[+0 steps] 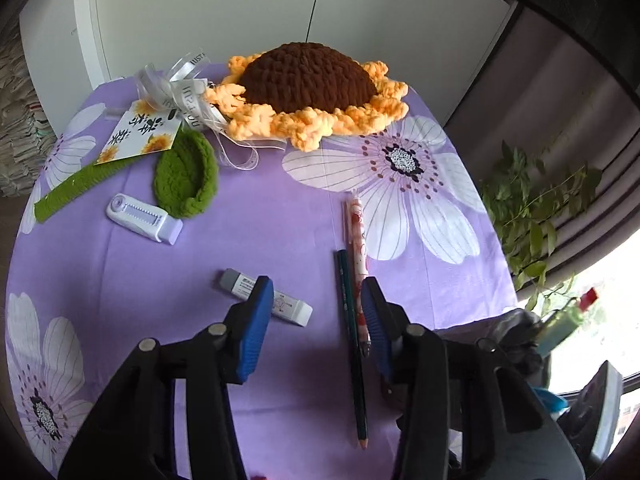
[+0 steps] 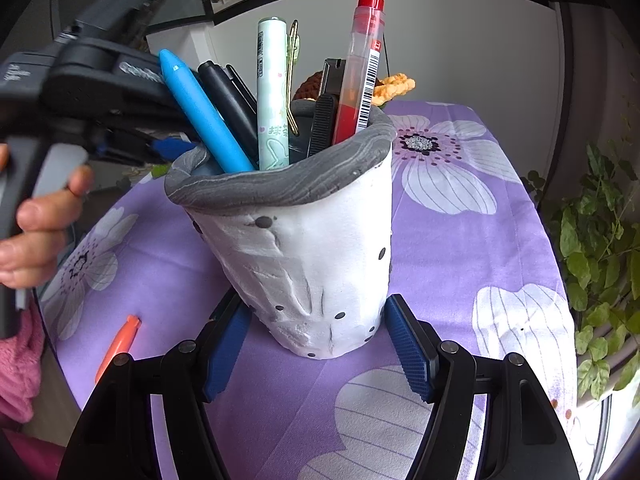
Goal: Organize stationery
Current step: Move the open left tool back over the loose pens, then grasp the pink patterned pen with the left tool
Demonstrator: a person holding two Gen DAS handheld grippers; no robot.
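Observation:
In the left wrist view my left gripper (image 1: 316,300) is open above the purple cloth, empty. A dark green pencil (image 1: 352,344) and a pink patterned pen (image 1: 358,248) lie side by side close to its right finger. A grey-and-white eraser (image 1: 266,296) lies partly behind its left finger. A white correction tape (image 1: 144,220) lies further left. In the right wrist view my right gripper (image 2: 316,332) is open around the base of a white-and-grey pen holder (image 2: 304,256), fingers beside it. The holder carries several pens, among them a blue one (image 2: 200,116) and a red one (image 2: 358,68).
A crocheted sunflower (image 1: 308,88), green crochet leaf (image 1: 186,178), a card with ribbon (image 1: 140,132) and a green strip (image 1: 76,190) lie at the back. An orange pen (image 2: 118,346) lies left of the holder. Potted foliage (image 2: 600,248) stands off the table's right edge.

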